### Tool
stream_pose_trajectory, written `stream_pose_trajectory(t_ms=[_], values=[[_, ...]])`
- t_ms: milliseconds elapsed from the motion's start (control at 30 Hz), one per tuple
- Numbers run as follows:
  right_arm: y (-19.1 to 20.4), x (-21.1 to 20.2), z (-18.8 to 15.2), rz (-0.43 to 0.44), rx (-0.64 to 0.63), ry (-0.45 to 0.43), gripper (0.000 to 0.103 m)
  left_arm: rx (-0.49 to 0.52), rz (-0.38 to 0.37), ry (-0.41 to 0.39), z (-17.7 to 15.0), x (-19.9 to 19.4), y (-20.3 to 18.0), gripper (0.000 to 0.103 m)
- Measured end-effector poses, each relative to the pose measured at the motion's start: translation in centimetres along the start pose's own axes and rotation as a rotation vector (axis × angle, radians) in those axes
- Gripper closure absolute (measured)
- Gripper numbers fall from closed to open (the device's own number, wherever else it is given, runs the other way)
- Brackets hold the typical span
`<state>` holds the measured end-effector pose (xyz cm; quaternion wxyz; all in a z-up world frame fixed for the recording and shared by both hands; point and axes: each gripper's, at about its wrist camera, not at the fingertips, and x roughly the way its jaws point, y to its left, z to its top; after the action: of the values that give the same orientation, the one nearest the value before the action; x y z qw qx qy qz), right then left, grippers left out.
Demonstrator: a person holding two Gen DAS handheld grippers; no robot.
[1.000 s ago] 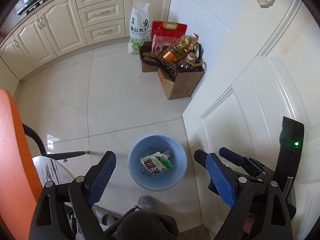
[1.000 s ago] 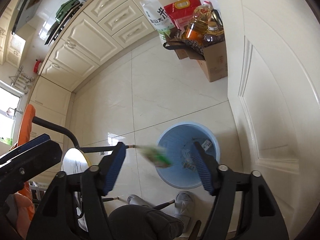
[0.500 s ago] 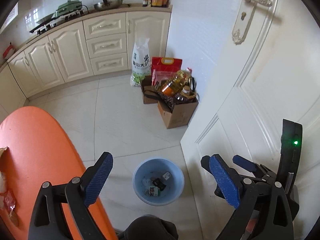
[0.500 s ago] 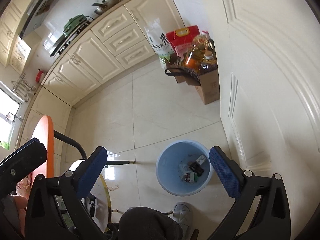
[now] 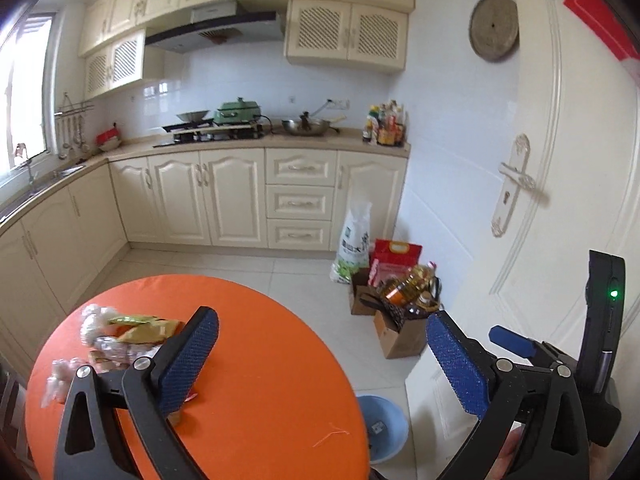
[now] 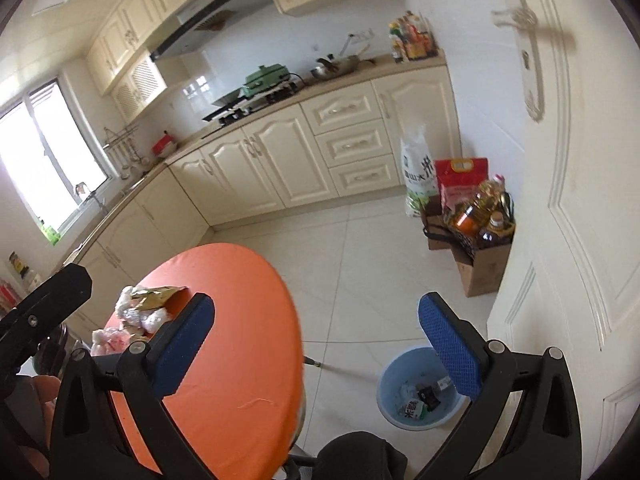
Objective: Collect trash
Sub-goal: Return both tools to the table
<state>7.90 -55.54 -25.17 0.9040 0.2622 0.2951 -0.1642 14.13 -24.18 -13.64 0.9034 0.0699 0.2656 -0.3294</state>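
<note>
A pile of crumpled wrappers and plastic bags (image 5: 120, 332) lies on the far left side of the round orange table (image 5: 260, 380). My left gripper (image 5: 322, 320) hangs above the table's right half, its jaws opening with nothing between them. The blue bin (image 5: 394, 440) stands on the floor beyond the table's right edge. In the right wrist view the bin (image 6: 384, 376) holds several wrappers, and the trash pile (image 6: 144, 308) sits on the table (image 6: 240, 340). My right gripper (image 6: 316, 300) stands wide open and empty, between table edge and bin.
A cardboard box with oil bottles (image 5: 400, 336), a red bag and a white rice sack (image 5: 354, 248) stand on the floor by the white door (image 5: 540, 240). Cream cabinets line the far wall. A dark-clothed knee (image 6: 352, 456) is below the right gripper.
A green wrapper left the right gripper and dropped into the bin. Both grippers then rose and tilted up from over the bin, bringing the orange table into view, and their jaws widened.
</note>
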Motion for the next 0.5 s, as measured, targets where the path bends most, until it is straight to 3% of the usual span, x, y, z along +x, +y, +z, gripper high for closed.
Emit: stream_pose_trajectory(t_ms=[267, 500], values=[[12.5, -3.9, 0.2, 0.127, -0.213, -0.073, 0.0, -0.099, 0.216, -0.134, -4.7, -11.7, 7.0, 0.001], [21.2, -6.0, -2.2, 0.23, -0.362, -0.106, 0.0, -0.164, 0.379, -0.187, -9.7, -18.1, 10.2, 0.001]])
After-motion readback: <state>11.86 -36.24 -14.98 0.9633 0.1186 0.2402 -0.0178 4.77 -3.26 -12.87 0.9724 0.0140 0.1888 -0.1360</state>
